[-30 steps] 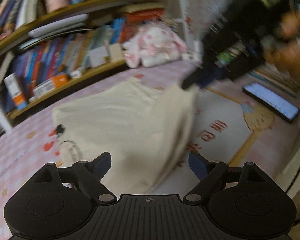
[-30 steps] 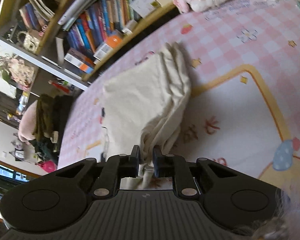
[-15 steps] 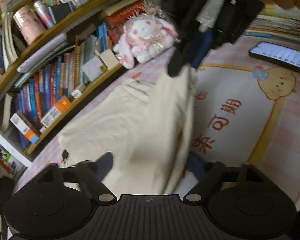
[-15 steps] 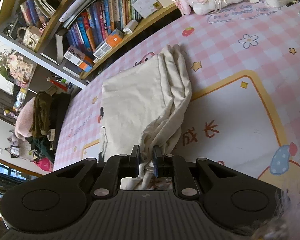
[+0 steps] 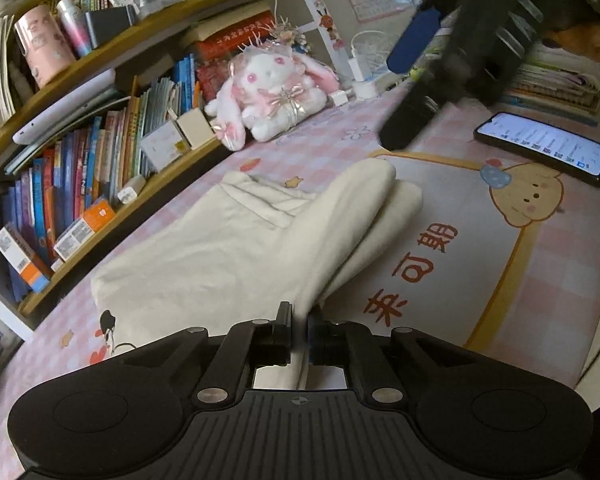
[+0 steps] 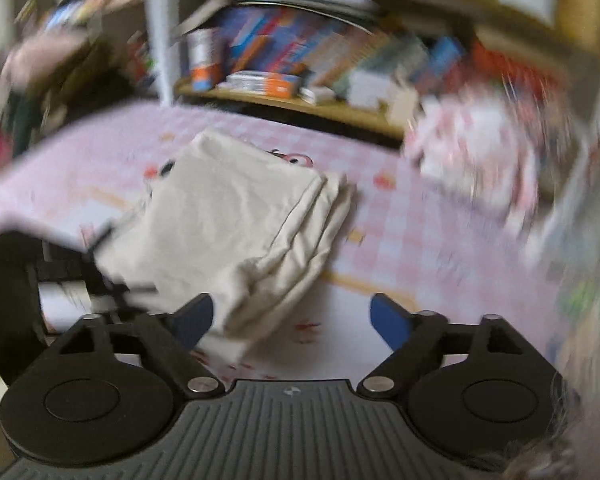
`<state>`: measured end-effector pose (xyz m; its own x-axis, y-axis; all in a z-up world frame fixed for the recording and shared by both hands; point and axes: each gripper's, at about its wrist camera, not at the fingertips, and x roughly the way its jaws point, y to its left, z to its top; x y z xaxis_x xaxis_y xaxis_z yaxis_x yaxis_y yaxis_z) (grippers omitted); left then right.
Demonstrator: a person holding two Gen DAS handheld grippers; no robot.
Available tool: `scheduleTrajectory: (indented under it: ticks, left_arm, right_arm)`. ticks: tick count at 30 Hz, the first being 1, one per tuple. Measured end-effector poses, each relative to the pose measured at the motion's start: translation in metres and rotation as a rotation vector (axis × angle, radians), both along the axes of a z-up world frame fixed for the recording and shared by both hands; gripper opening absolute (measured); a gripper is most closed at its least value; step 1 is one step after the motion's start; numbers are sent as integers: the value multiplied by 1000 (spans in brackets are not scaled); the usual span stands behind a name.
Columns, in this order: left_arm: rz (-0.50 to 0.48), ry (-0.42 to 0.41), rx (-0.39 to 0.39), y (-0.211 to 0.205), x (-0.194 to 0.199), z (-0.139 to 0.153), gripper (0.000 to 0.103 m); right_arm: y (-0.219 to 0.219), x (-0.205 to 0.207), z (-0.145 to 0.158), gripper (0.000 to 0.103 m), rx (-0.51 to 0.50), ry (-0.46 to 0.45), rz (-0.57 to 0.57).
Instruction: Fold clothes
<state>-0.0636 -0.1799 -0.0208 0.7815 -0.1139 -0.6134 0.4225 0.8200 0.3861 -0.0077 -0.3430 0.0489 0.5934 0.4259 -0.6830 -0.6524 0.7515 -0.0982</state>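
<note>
Left wrist view: left gripper (image 5: 299, 334) was closed, fingers pinched on a raised fold of the cream garment (image 5: 236, 248) at its near edge.
Change, left: half a second earlier the fingers stood wide apart around the cloth; here they had clamped onto it.
Garment: lay part-folded on the pink checked mat (image 5: 452, 240), long folded edge running away from the camera toward the plush rabbit (image 5: 274, 92), well apart from it.
Right gripper, seen from left: the right gripper (image 5: 410, 92) hung above the mat beyond the far end of the garment, blue pad showing, not touching the cloth.
Right wrist view: heavily motion-blurred; right gripper (image 6: 292, 322) was wide open with nothing between the blue pads (image 6: 390, 320).
Change, right: half a second earlier it was shut on the garment's near corner; here it had let go and the view had swung.
Garment, right view: garment (image 6: 236, 220) lay in stacked layers on the mat, near corner just beside the left-hand finger; contact couldn't be told.
Left gripper, right view: left gripper (image 6: 104, 284) showed at the garment's left edge, blurred.
Other: phone (image 5: 544, 148), screen lit, lay on the mat right of the garment; bookshelf (image 5: 100, 128) behind.
</note>
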Motion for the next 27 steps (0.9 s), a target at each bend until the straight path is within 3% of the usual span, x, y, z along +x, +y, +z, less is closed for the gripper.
scheduleTrajectory:
  ticks: [6,12,16,19,20,21,23,24,27]
  left_arm:
    - [-1,8,-8,-2,1,-3,9]
    - [7,9,-29,-2,1,-4,9]
    - [14,6,-41,-3,-1,-5,11]
    - [18,2,-47,-3,-3,-7,13]
    - [16,0,-47,-3,-5,-7,14]
    - [13,-1,-44,-3,-6,-8,14]
    - [7,-3,-36,-4,-10,-11,17]
    - [3,-5,-31,-4,-12,-12,20]
    - [-15,-30,25,-8,-21,-16,45]
  right_arm:
    - [27,-28,-23,98,-323,-250,262]
    - [51,-71,-68,100,-571,-533,634]
    - [65,-77,-94,100,-660,-584,720]
    - [71,-69,-104,96,-696,-597,717]
    - [72,-66,-107,85,-706,-602,715]
    - [74,-63,-106,60,-711,-587,708]
    - [77,-57,-104,25,-719,-558,693]
    - [79,-54,-104,20,-724,-543,685]
    - [81,-48,-87,16,-663,-511,662]
